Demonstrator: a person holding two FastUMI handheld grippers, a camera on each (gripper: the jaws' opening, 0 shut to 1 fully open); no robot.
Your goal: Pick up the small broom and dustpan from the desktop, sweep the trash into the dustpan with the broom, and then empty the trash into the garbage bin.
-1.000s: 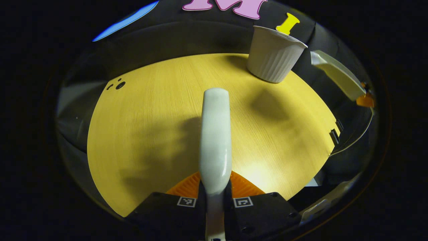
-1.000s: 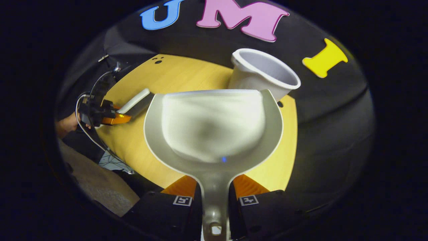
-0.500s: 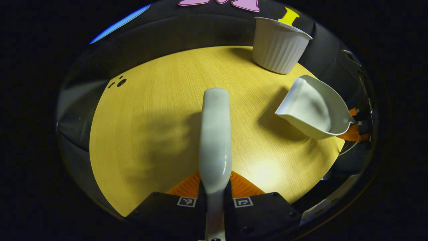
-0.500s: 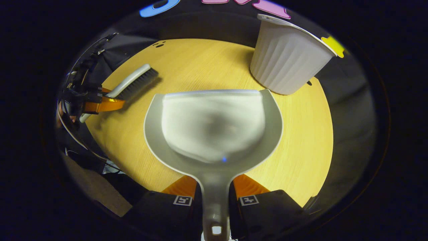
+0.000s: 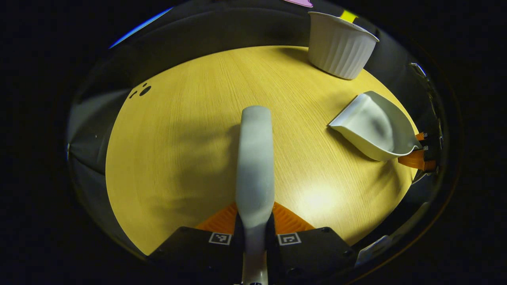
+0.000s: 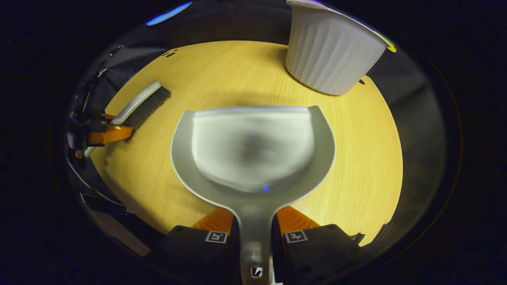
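Note:
My left gripper (image 5: 254, 219) is shut on the small broom (image 5: 255, 166), whose pale back runs forward over the yellow tabletop (image 5: 186, 130). In the right gripper view the broom (image 6: 140, 102) shows its dark bristles at the far left, low over the table, with the left gripper (image 6: 103, 133) behind it. My right gripper (image 6: 254, 223) is shut on the handle of the grey dustpan (image 6: 253, 150), its pan empty and held level just above the wood. The dustpan (image 5: 372, 126) also appears at the right of the left gripper view, mouth tipped down to the table. No trash is visible on the tabletop.
A white ribbed garbage bin (image 6: 330, 51) stands upright at the table's far right edge; the bin (image 5: 340, 49) is beyond the dustpan in the left gripper view. Small dark holes (image 5: 140, 92) mark the far left of the tabletop.
The dustpan has come down from near the bin's rim toward the table and now sits low and level. The broom has sunk closer to the tabletop. The bin has shifted up in both views.

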